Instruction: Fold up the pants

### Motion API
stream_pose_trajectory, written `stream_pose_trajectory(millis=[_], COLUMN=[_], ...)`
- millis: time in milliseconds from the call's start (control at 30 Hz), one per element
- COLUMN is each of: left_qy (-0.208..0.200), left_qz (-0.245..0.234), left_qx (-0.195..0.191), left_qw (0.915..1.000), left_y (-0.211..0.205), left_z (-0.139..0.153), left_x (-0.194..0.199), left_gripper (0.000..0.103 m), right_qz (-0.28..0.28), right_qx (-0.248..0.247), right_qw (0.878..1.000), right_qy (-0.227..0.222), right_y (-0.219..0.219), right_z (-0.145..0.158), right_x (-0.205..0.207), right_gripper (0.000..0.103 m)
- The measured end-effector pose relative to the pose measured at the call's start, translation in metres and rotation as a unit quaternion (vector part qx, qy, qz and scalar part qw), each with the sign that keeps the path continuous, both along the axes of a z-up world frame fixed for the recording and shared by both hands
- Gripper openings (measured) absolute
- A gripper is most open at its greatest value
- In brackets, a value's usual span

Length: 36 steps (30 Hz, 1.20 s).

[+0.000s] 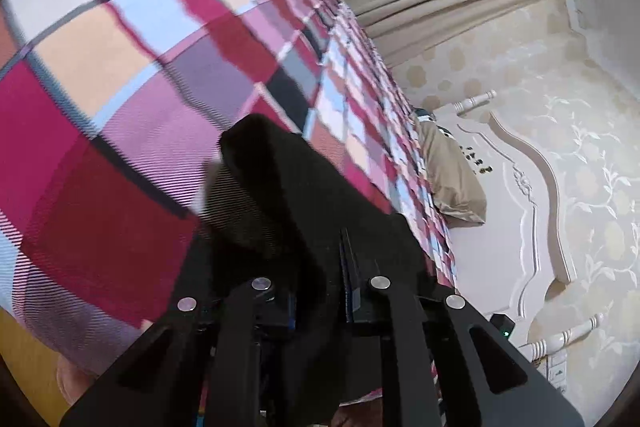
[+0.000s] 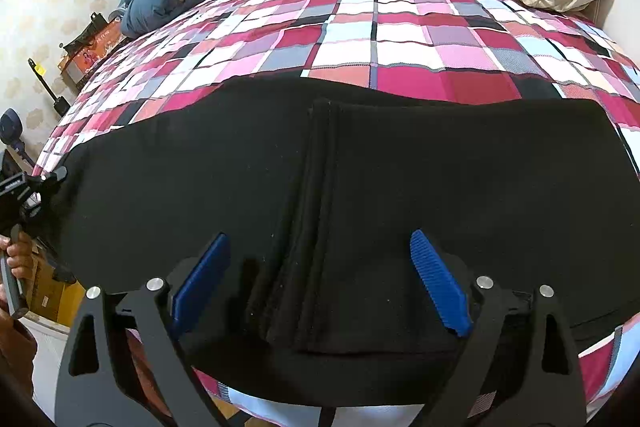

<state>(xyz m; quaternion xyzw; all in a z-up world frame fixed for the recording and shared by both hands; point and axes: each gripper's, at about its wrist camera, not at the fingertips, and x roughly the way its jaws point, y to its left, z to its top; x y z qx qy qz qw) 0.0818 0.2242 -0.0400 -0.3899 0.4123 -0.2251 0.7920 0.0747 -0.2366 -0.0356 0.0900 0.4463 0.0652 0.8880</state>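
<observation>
Black pants [image 2: 360, 167] lie spread across the near part of the plaid bed [image 2: 400, 27], one portion already folded over with stacked edges running toward me. My right claw [image 2: 320, 283] hovers above that fold, blue pads [image 2: 438, 287] wide apart, gripping nothing. My left claw [image 1: 316, 291] is closed on a bunched black end of the pants, lifted off the bed. The cloth looks soft, limp and light; it should drape and slide, so corners or layered edges are the best places to pinch. The waistband, hems and near edge are hard to distinguish in uniform black
</observation>
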Motion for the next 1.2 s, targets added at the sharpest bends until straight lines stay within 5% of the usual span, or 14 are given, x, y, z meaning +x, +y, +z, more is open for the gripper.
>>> stream_pose_trajectory(millis=[400, 667, 933, 1200], left_qy=[-0.075, -0.112, -0.088, -0.049], left_qz=[-0.082, -0.167, -0.232, -0.241], left_qx=[0.013, 0.008, 0.036, 0.096], left_qw=[0.9937, 0.9796, 0.9681, 0.9644], left_y=[-0.077, -0.160, -0.243, -0.302], left_z=[0.074, 0.108, 0.085, 0.043], left_x=[0.013, 0.020, 0.031, 0.035], left_gripper=[0.015, 0.015, 0.015, 0.015], right_qz=[0.000, 0.001, -0.006, -0.024], right_qx=[0.018, 0.034, 0.058, 0.087], right_qw=[1.000, 0.999, 0.998, 0.996], right_qy=[-0.004, -0.006, -0.012, -0.015], right_y=[-0.005, -0.009, -0.021, -0.047], right_z=[0.001, 0.003, 0.009, 0.013], right_x=[-0.001, -0.004, -0.015, -0.030], right_gripper=[0.092, 0.092, 0.092, 0.092])
